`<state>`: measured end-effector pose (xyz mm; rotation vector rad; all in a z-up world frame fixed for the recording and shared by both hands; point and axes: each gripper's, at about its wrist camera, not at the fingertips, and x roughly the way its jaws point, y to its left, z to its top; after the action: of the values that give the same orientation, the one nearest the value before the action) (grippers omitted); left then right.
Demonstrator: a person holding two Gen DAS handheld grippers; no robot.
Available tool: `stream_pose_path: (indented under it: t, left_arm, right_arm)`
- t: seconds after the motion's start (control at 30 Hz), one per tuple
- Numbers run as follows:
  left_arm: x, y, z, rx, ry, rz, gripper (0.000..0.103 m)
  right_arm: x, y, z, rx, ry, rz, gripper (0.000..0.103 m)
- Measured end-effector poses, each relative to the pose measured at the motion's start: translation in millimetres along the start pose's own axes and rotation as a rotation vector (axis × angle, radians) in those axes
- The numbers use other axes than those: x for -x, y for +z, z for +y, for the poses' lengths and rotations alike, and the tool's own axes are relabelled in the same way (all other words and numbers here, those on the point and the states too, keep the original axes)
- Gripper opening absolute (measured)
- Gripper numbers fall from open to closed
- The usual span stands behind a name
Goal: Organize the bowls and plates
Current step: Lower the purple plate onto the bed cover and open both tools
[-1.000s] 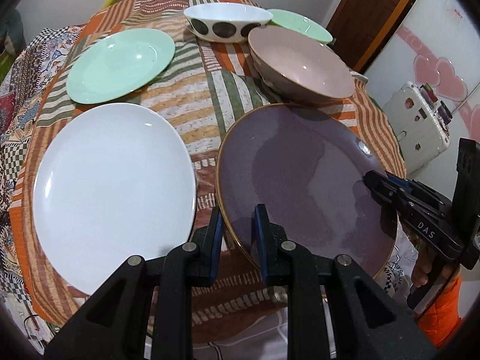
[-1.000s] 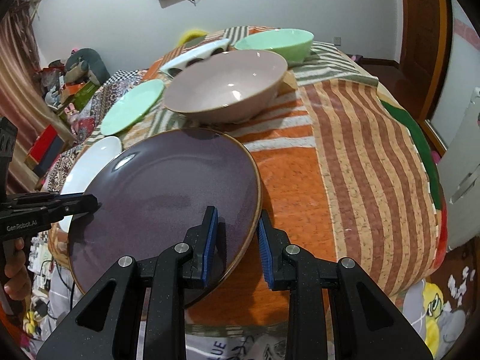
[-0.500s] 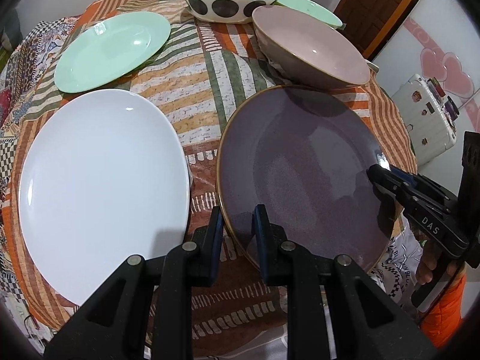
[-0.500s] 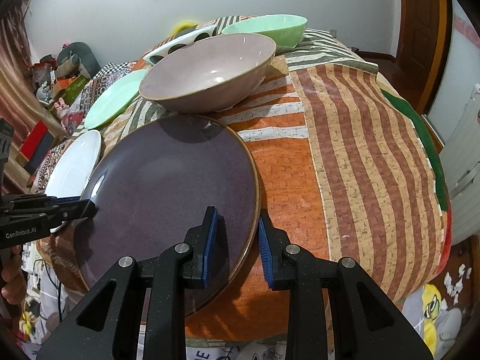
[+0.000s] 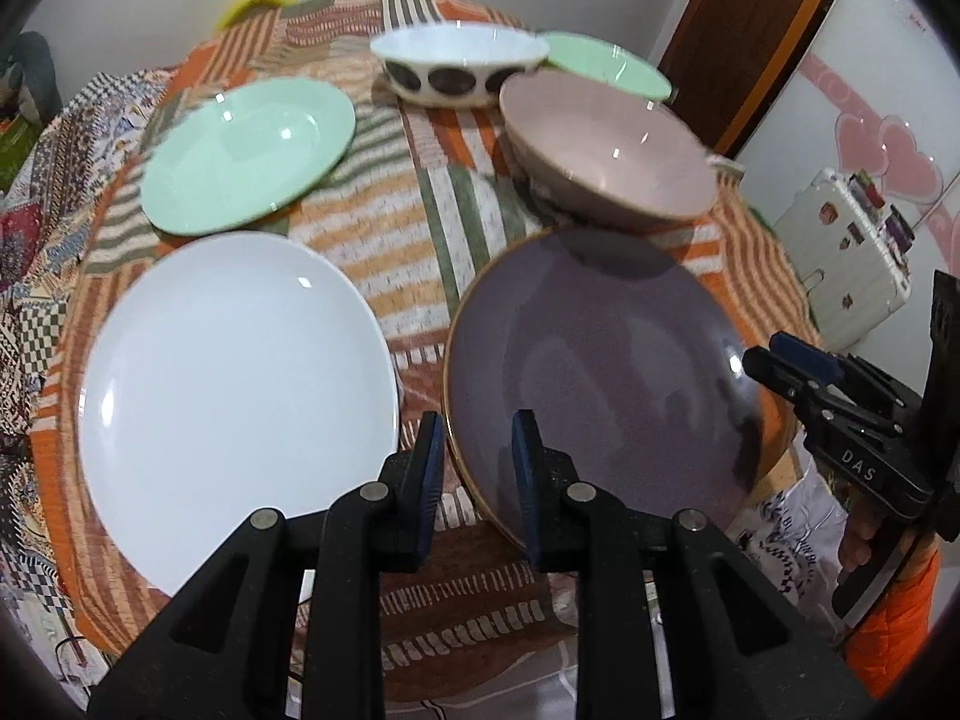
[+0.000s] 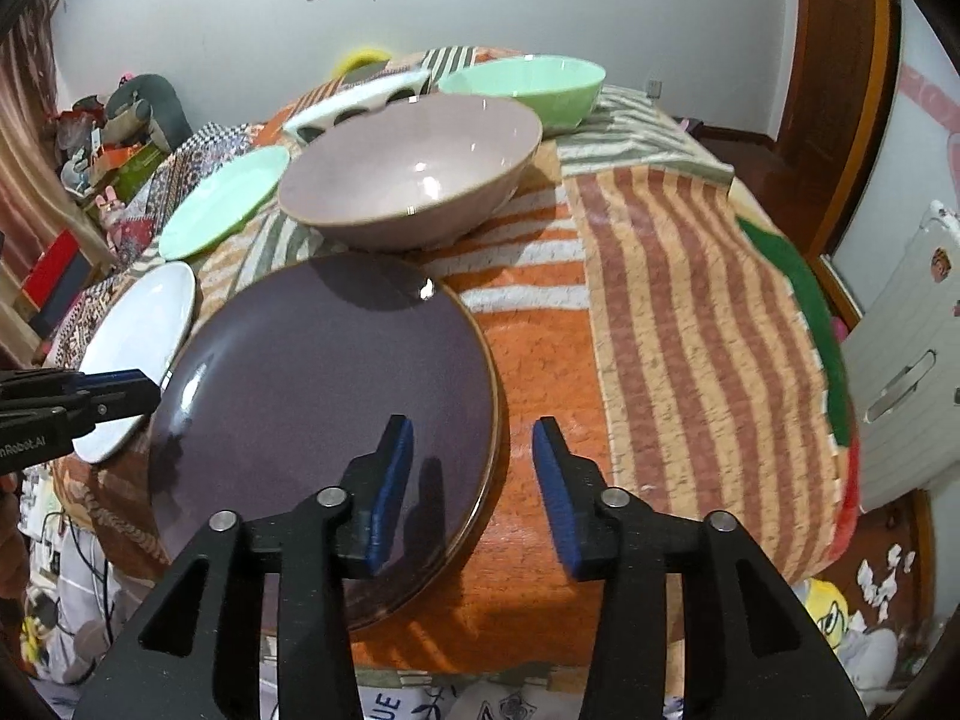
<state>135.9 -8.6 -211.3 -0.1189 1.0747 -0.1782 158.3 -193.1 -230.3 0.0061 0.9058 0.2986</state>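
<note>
A dark purple plate (image 5: 594, 372) (image 6: 324, 414) with a gold rim lies on the striped tablecloth. My left gripper (image 5: 477, 459) has its blue pads on either side of the plate's near-left rim, narrowly apart. My right gripper (image 6: 474, 480) is open, its jaws wide on either side of the plate's right rim; it also shows in the left wrist view (image 5: 780, 360). A white plate (image 5: 234, 384) lies to the left. A light green plate (image 5: 246, 150), a pink-grey bowl (image 5: 606, 144) (image 6: 414, 168), a spotted white bowl (image 5: 459, 66) and a green bowl (image 6: 522, 87) sit farther back.
The round table (image 6: 690, 276) drops off at its near and right edges. A white suitcase (image 5: 852, 252) and a wooden door (image 5: 756, 30) stand to the right. Clutter (image 6: 90, 168) fills the floor at the far left.
My right gripper has opened and let go of the purple plate's rim. The left pads have spread slightly. The plate lies lower and flatter on the cloth, and both cameras have pulled back a little.
</note>
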Motion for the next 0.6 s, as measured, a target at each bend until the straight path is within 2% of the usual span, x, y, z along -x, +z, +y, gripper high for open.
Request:
stream_pose_path:
  t: [0.07,0.2,0.27,0.43,0.53,0.6]
  left_arm:
    - [11,0,-1,-0.006,0.004,-0.027,0.026]
    - [38,1,-3,-0.010,0.010,-0.107,0.043]
    - [51,1,-3,-0.014,0.017,-0.145,0.047]
    - [80,0,6,-0.004,0.039,-0.219,0.056]
    - [93,-3,18,0.014,0.058,-0.249,0.062]
    - [101,-5,29,0.029,0.079,-0.268,0.067]
  right_arm:
    - [8,4,1,-0.001,0.004,-0.017,0.041]
    - [24,12,10,0.011,0.013,-0.064,0.045]
    - [31,17,15,0.019,0.019,-0.089,0.049]
    - [42,30,37,0.050,0.048,-0.142,0.050]
    - [46,36,50,0.070,0.064,-0.167,0.057]
    - [47,40,58,0.084,0.074,-0.178,0.058]
